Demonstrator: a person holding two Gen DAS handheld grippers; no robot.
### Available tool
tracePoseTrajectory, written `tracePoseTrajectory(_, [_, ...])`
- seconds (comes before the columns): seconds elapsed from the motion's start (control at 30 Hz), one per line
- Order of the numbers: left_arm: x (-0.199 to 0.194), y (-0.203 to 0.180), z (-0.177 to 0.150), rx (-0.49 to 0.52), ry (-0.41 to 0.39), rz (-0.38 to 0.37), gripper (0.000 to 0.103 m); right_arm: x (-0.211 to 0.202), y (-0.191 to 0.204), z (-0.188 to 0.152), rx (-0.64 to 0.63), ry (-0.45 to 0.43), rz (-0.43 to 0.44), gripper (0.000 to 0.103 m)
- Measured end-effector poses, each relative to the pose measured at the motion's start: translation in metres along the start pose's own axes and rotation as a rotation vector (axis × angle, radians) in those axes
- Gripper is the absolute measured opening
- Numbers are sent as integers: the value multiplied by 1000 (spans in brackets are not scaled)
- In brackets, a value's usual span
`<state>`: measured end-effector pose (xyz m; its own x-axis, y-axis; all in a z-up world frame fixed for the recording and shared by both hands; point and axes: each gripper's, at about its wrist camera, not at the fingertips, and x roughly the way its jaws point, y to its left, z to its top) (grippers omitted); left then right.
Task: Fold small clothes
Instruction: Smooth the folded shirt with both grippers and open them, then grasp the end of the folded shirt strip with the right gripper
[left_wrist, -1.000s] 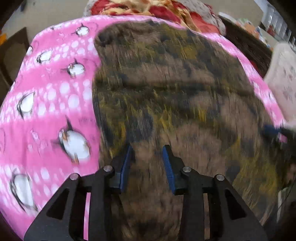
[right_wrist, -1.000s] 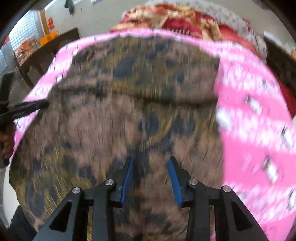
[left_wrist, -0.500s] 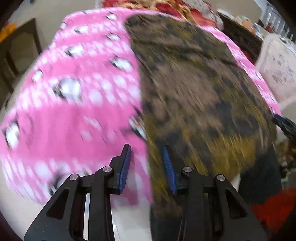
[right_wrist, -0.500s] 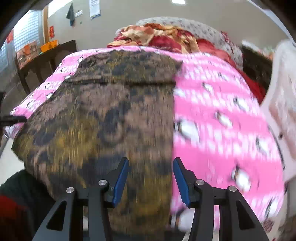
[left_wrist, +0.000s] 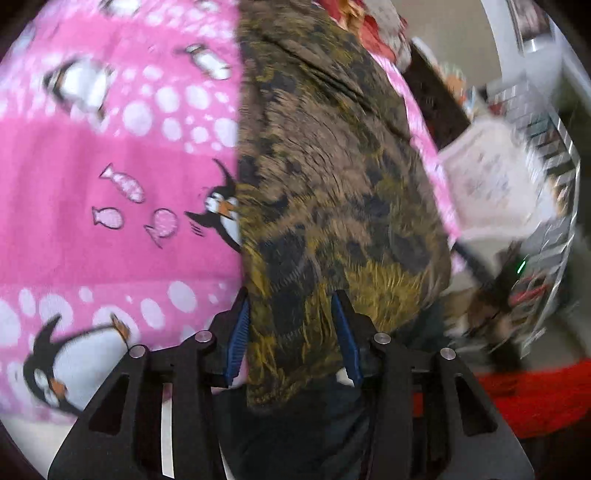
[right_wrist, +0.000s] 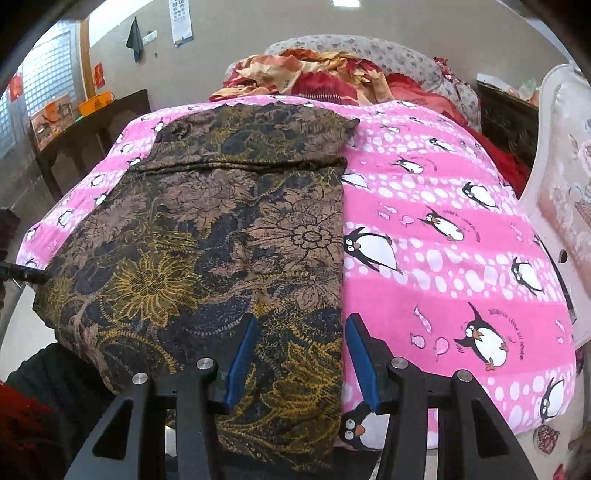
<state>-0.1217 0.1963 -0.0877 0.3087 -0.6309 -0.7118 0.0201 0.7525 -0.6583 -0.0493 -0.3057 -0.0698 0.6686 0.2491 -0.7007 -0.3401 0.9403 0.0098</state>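
A brown, black and yellow floral garment (right_wrist: 221, 236) lies flat on a pink penguin blanket (right_wrist: 443, 236), its far end folded over. My right gripper (right_wrist: 301, 347) stands open over the garment's near right corner, with the cloth edge between its blue fingers (right_wrist: 360, 354) but not pinched. In the left wrist view the same garment (left_wrist: 332, 184) runs up the middle. My left gripper (left_wrist: 291, 325) straddles its near left corner; the jaws are opening and the pads do not press the cloth. The left gripper's tip (right_wrist: 22, 273) shows at the garment's left edge.
A heap of red and yellow bedding (right_wrist: 314, 74) lies at the blanket's far end. A dark wooden table (right_wrist: 92, 125) stands at the left and a white padded chair (right_wrist: 561, 184) at the right. A person's dark clothing (right_wrist: 55, 376) shows below the garment's near edge.
Both grippers slid outward from the middle of the garment to its near corners, the left one leftward, the right one rightward. Both pairs of jaws stand wider than before.
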Motion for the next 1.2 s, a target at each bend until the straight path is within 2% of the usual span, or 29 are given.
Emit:
tracePoseTrajectory(0.1, [4,3,11,-39,0,-39,39,-2,-7,-5,24,10,-5,47])
tracePoseTrajectory(0.2, [10,-21,10,85,18,45,39,-8,-16,-11,49,12,-13,47])
tracePoseTrajectory(0.27, [15,-42,1,193,51,64,40,-10,-20,-16,51,28,5,47])
tracePoseTrajectory(0.37, [19,-55,-3,260,54,86,40,-10,-24,-23,54,47,38,47])
tracePoseTrajectory(0.5, [21,-63,-10,312,19,144,40,-1,-33,-30,102,57,131,48])
tracePoseTrajectory(0.53, [21,-67,-12,321,6,164,36,2,-35,-31,112,55,145,48])
tracePoseTrajectory(0.63, [18,-63,-16,314,-20,203,18,3,-46,-33,157,30,247,46])
tracePoseTrajectory(0.67, [16,-58,-15,299,-30,203,17,2,-48,-33,166,28,297,42])
tracePoseTrajectory(0.7, [14,-56,-14,282,-47,201,17,1,-48,-32,164,38,387,33])
tracePoseTrajectory(0.77, [12,-48,-12,265,-54,205,17,3,-43,-33,123,69,432,33])
tracePoseTrajectory(0.8, [15,-45,-11,251,-43,199,17,8,-44,-35,107,79,403,31])
tracePoseTrajectory(0.83, [15,-45,-11,246,-44,196,17,10,-48,-36,137,73,415,29])
tracePoseTrajectory(0.9, [15,-46,-11,241,-36,180,17,14,-60,-37,243,45,481,30])
tracePoseTrajectory(0.97, [16,-50,-12,254,-30,185,17,17,-55,-38,262,55,611,30])
tracePoseTrajectory(1.03, [15,-50,-12,247,-23,167,17,17,-48,-36,201,68,563,29])
tracePoseTrajectory(1.07, [15,-48,-12,239,-19,149,17,19,-51,-36,218,62,548,27])
tracePoseTrajectory(1.13, [13,-48,-13,231,-11,127,17,25,-62,-39,328,53,607,28])
tracePoseTrajectory(1.17, [13,-49,-14,237,-9,122,17,26,-59,-40,327,65,630,28])
tracePoseTrajectory(1.2, [13,-51,-14,245,-9,117,17,24,-49,-39,272,87,650,27])
